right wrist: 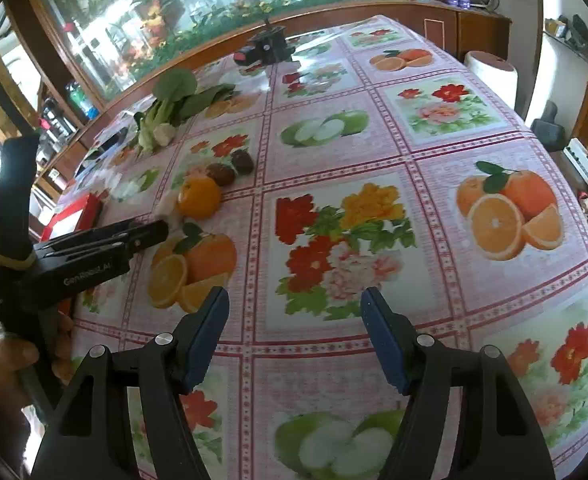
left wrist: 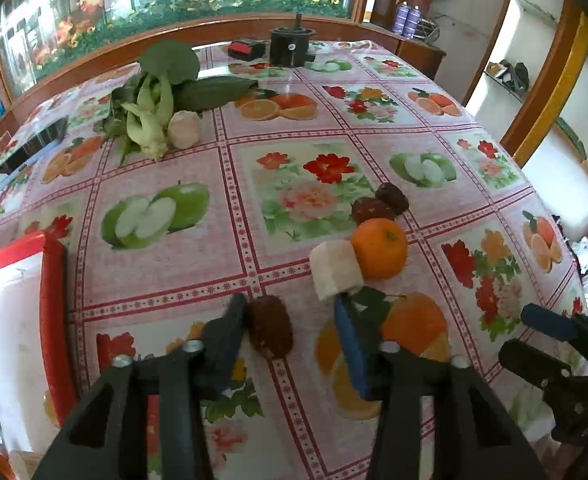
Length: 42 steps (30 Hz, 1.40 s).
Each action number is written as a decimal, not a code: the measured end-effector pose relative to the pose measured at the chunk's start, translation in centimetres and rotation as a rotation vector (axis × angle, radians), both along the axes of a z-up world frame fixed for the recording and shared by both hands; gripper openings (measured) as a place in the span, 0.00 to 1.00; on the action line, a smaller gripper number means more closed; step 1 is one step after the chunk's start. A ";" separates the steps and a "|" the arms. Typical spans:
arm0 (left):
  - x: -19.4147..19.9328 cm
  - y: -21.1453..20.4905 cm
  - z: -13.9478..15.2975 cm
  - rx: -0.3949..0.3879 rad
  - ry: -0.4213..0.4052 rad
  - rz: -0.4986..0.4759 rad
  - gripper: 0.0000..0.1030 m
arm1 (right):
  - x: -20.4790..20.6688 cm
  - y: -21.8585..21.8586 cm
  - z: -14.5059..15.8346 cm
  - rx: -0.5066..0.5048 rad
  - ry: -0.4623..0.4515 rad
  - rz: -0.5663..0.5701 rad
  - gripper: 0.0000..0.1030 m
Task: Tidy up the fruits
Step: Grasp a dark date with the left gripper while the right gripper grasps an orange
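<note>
My left gripper point(left wrist: 290, 328) is open over the table, its jaws wide apart. A dark red date point(left wrist: 270, 332) lies on the cloth between them, close against the left finger point(left wrist: 226, 336). Just beyond the right finger lie a white fruit chunk point(left wrist: 335, 270), an orange point(left wrist: 379, 248) and two more dark dates point(left wrist: 379, 204). A red-rimmed white tray point(left wrist: 50, 300) is at the left. My right gripper point(right wrist: 294, 336) is open and empty above the printed cloth; it also shows at the right edge of the left wrist view point(left wrist: 549, 324). The orange point(right wrist: 198, 196) and dates point(right wrist: 230, 168) lie far left of it.
Leafy greens point(left wrist: 162, 96) and a pale bulb point(left wrist: 184, 128) lie at the far left of the table. A black pot point(left wrist: 292, 46) and a red-black box point(left wrist: 248, 49) stand at the far edge. A dark flat object point(left wrist: 34, 144) lies at the left edge.
</note>
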<state>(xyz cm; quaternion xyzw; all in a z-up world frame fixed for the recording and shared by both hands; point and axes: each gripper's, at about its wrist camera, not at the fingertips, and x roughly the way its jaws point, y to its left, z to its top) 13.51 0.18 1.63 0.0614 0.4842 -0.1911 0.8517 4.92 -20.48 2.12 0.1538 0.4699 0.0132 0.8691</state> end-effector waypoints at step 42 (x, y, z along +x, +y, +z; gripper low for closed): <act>-7.9 4.3 -0.1 -0.148 0.046 0.183 0.23 | 3.8 5.2 0.4 -0.070 -0.100 0.271 0.33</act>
